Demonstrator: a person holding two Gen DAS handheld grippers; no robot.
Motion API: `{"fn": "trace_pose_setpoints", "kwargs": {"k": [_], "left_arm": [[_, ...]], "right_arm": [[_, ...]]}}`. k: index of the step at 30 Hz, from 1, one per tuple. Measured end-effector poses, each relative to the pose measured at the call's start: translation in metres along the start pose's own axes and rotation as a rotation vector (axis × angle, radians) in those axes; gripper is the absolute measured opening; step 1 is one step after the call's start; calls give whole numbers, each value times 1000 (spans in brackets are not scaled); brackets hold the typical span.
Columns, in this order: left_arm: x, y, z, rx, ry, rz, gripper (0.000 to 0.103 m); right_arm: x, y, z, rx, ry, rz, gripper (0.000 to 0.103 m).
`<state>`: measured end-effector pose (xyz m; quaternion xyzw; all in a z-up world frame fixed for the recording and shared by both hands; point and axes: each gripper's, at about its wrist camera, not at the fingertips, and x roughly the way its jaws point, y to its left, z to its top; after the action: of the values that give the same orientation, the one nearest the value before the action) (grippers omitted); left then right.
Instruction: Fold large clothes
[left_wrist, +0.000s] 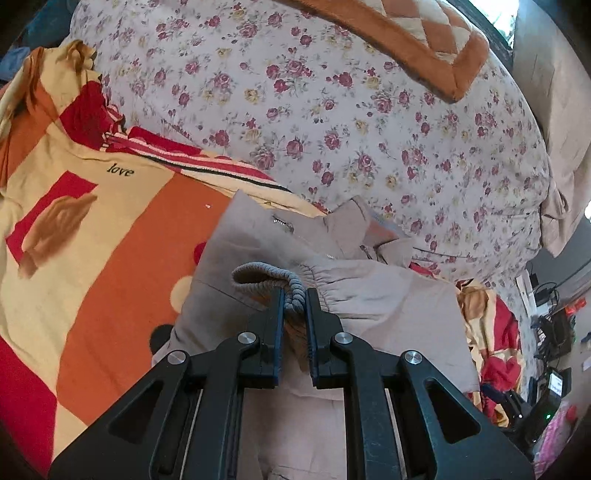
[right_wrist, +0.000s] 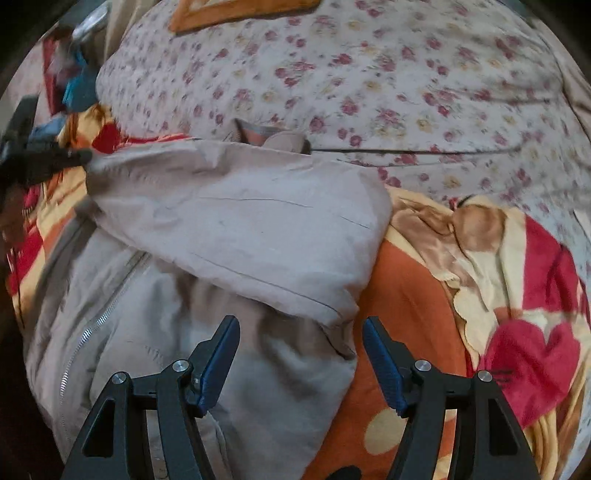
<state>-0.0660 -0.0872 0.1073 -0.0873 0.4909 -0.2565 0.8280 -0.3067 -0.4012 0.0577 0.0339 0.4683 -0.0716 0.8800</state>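
Observation:
A beige zip-up jacket (left_wrist: 388, 306) lies on an orange, red and cream bedsheet (left_wrist: 122, 258). My left gripper (left_wrist: 295, 295) is shut on the jacket's grey ribbed sleeve cuff (left_wrist: 266, 277) and holds that sleeve over the jacket body. In the right wrist view the jacket (right_wrist: 236, 229) lies with one sleeve folded across its zipped front. My right gripper (right_wrist: 300, 325) is open and empty, hovering just above the jacket's right edge. The left gripper (right_wrist: 55, 157) shows at the far left, at the sleeve's end.
A large floral duvet (left_wrist: 332, 122) is bunched behind the jacket, with an orange-bordered pillow (left_wrist: 424, 48) on top. A crumpled part of the bedsheet (right_wrist: 517, 295) lies to the right. Cables and electronics (left_wrist: 554, 350) sit off the bed at far right.

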Motion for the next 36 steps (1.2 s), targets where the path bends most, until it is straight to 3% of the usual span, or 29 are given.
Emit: {"fn": "trace_pose_setpoints", "kwargs": {"k": [6,7,9,11,12,16,18,20,23,29,30,33,36], "left_arm": [[7,-4,3,10,1,32,9],[10,-3,3,2,6,40,9],[16,-2,3,-6,17,50,9],[23,-4,3,-8,33,66,9],[24,-6,3,-2,39,69,9],[20,-10,4,10,42,52,11],[27,-9,2,14,43,71,15],[46,-5,-2,19,88,123,19],[57,3,-5,1,125,149,23],[11,-3,4,20,-62,169,50],[9,-5,5,23,-75,162,50],[10,-19,3,68,-63,134,50],[29,-36,-6,152,-19,144,50]], "right_arm": [[8,-54,14,348,-20,184,68],[12,-64,16,411,-22,202,75],[32,-75,21,496,35,208,78],[56,-82,22,565,80,257,64],[62,-85,22,593,77,309,33],[32,-80,28,510,-21,240,11],[25,-80,24,472,-13,141,4],[39,-82,18,449,41,54,3],[44,-83,14,465,70,54,3],[-1,-80,35,433,-53,19,5],[-1,-74,42,414,-58,38,11],[9,-58,62,387,-70,90,47],[32,-43,80,346,-64,87,47]]}}
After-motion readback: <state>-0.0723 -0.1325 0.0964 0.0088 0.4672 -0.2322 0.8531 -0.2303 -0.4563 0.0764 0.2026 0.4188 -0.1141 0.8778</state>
